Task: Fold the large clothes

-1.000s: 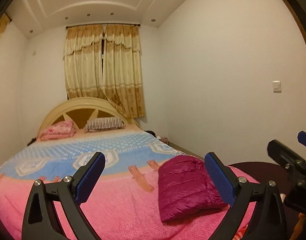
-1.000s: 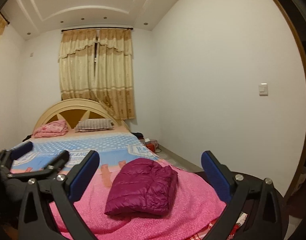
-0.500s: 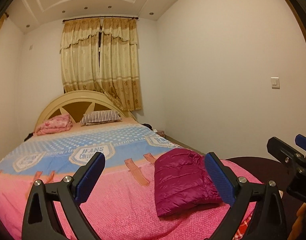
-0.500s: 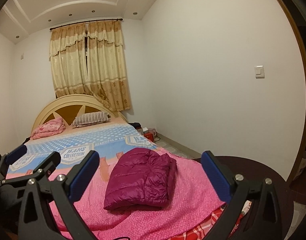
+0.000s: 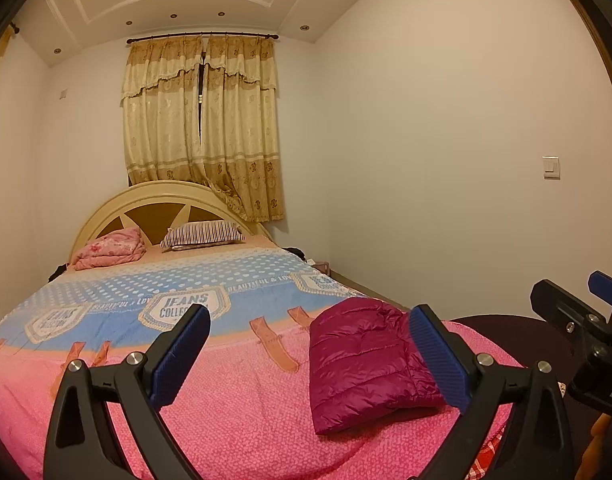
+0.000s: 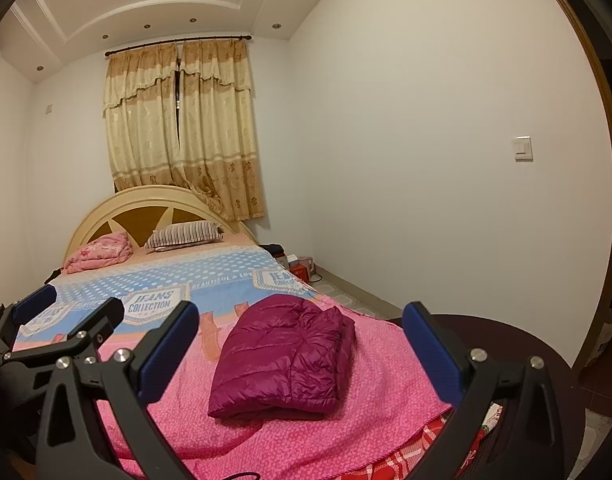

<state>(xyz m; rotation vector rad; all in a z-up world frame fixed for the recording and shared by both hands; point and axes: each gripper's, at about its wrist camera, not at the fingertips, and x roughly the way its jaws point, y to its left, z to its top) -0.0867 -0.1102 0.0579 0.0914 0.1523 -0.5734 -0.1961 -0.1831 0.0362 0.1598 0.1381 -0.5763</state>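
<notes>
i saw the bed (image 6: 386,364) covered at the near end by a pink blanket (image 5: 245,412), with a blue patterned spread (image 6: 209,276) beyond it. a folded magenta puffer jacket (image 6: 283,356) lay on the pink blanket near the bed's right edge. by the headboard (image 5: 153,208) rested a striped pillow (image 5: 203,234) and a bunched pink quilt (image 5: 109,248).

Left gripper (image 5: 306,356) fingers spread wide, empty; folded magenta jacket (image 5: 366,364) lying on pink bedspread (image 5: 233,408).

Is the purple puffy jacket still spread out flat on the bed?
No, the purple jacket lies folded into a compact bundle on the pink blanket, with neither open gripper touching it.
</notes>
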